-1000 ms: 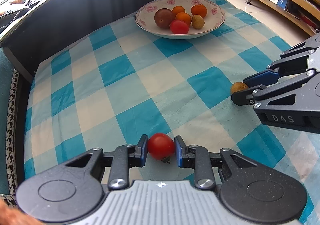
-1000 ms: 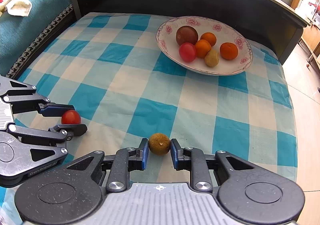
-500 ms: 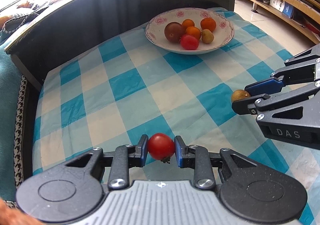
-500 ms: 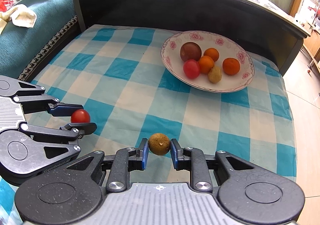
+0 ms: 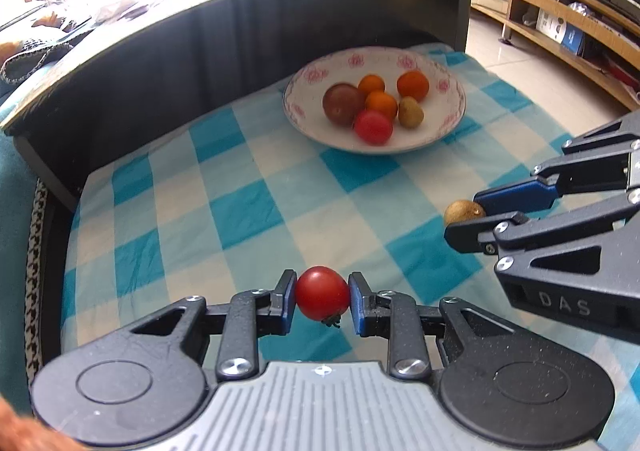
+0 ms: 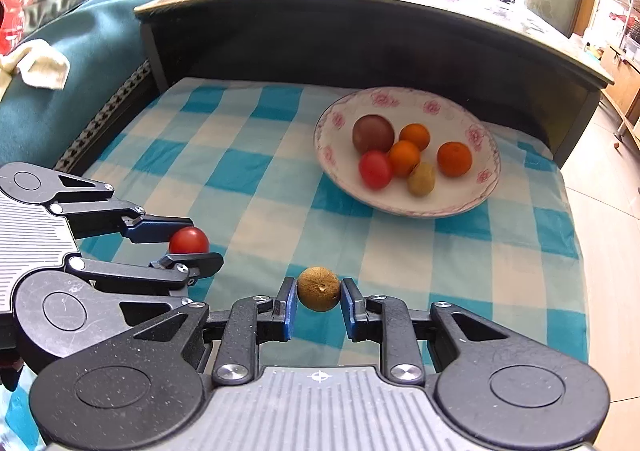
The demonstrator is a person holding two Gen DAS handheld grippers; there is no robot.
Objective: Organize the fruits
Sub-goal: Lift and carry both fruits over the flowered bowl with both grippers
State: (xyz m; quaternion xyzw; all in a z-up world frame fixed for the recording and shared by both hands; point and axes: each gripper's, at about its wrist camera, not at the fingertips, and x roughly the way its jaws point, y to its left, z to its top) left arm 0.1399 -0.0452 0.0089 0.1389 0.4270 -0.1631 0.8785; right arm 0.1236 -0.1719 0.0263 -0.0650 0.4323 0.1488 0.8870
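So most of the sorting looks done from where I'm standing. The white shallow bowl with the pink flower rim [image 5: 452, 119] sits toward the far right corner of the counter, on the blue and white checked cloth [image 5: 224, 211], and it's already got six pieces in it: a dark reddish-brown round fruit [image 5: 343, 105], three small orange citrus fruits [image 5: 413, 85], a red tomato [image 5: 373, 126] and a little greenish-brown kiwi-looking fruit [image 5: 411, 112].

What's left is in the air. The left gripper [image 5: 322, 301] has its jaws pinching a small red cherry tomato [image 5: 321, 293], stem bit hanging underneath, lifted clear of the cloth over the near edge. The right gripper [image 6: 319, 301] is doing the same with a fuzzy brown round fruit [image 6: 319, 288], jaws pressed against both its sides, also held over the near edge and well apart from the bowl.

I can't spot any loose fruit lying on the cloth itself, so my guess is these two are the last ones, and once both get carried across and dropped in the bowl, that's the job finished. There's more fruit up on the dark raised ledge [image 6: 400, 7] behind, but no idea if that counts.
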